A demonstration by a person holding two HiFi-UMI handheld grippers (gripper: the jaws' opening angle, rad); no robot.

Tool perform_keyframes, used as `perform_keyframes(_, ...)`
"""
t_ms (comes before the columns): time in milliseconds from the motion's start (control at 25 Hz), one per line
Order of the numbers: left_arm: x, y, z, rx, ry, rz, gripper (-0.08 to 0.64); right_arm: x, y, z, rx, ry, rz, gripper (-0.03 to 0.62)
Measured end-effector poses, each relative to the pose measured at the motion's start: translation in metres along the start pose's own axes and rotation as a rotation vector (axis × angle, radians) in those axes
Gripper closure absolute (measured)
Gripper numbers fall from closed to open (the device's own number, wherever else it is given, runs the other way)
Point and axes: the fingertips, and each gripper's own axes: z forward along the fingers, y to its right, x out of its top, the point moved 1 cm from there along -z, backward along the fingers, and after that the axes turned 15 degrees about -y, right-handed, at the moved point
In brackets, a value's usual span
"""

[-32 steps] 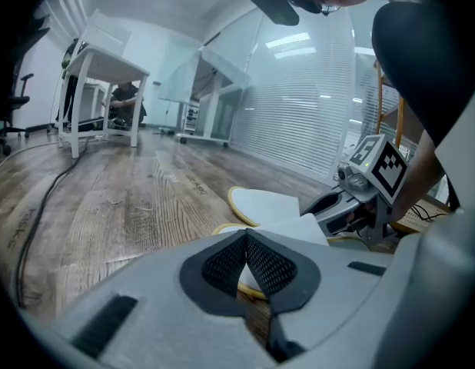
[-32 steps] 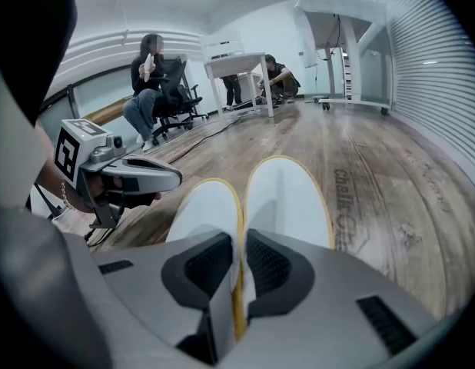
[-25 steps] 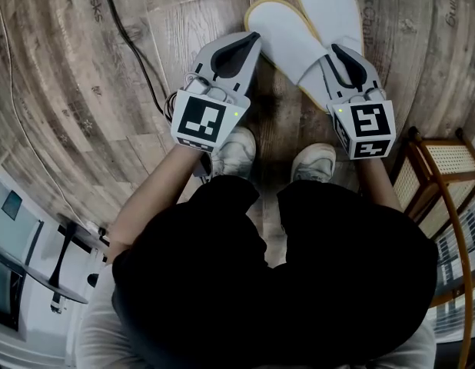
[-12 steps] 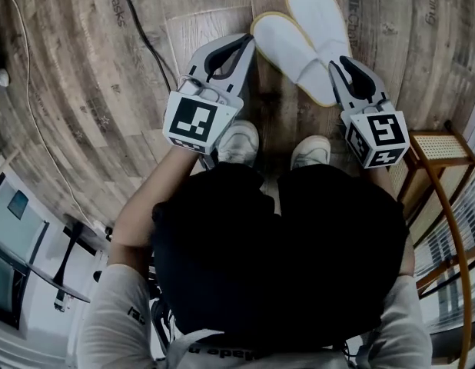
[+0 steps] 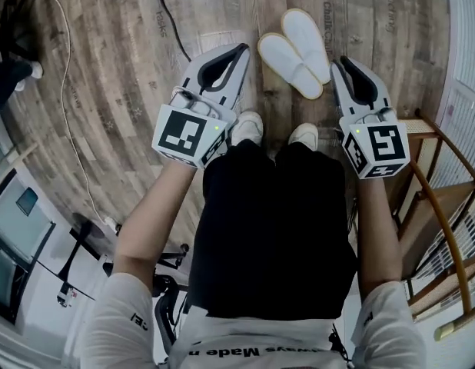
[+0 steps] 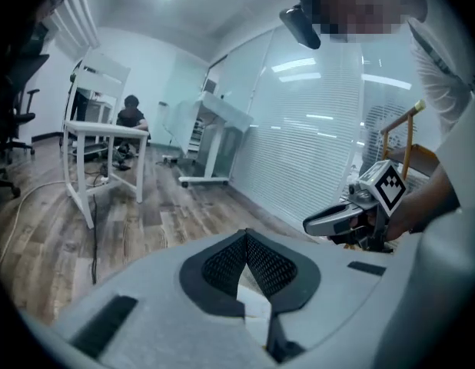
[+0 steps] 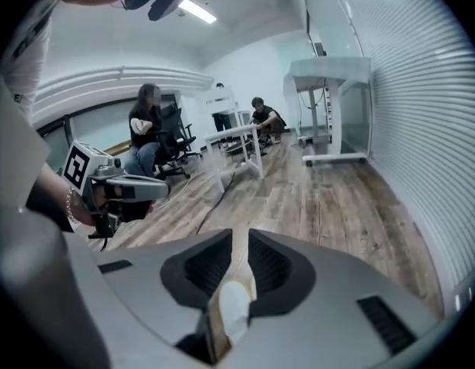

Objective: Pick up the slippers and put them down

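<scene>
Currently, both white slippers (image 5: 295, 52) are lying side by side, touching, on the wooden floor (image 5: 107, 91), at twelve o'clock from the person's shoes (image 5: 249, 127) in the head view. The left gripper (image 5: 242, 48) is hanging clear of the pair at nine o'clock of it, its jaw tips meeting on nothing. The right gripper (image 5: 343, 60) is hanging at three o'clock, its jaws standing narrowly apart after just closing a little. Nothing is sitting between its pads; one slipper is only showing through the gap, down on the floor.
</scene>
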Motion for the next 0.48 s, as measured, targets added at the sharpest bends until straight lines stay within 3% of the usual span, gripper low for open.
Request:
perform_keyframes(320, 0.160, 0.063, -0.145, -0.017, 0.122, -0.067, 0.549, 0.143, -0.071, -0.175, -0.028, 0.128, -0.028, 0.537)
perform_keyframes(480, 0.231, 0.094, -0.219, -0.005, 0.147, -0.049, 0.549, 0.205, -0.101, -0.263, -0.033, 0.181, -0.046, 0.537)
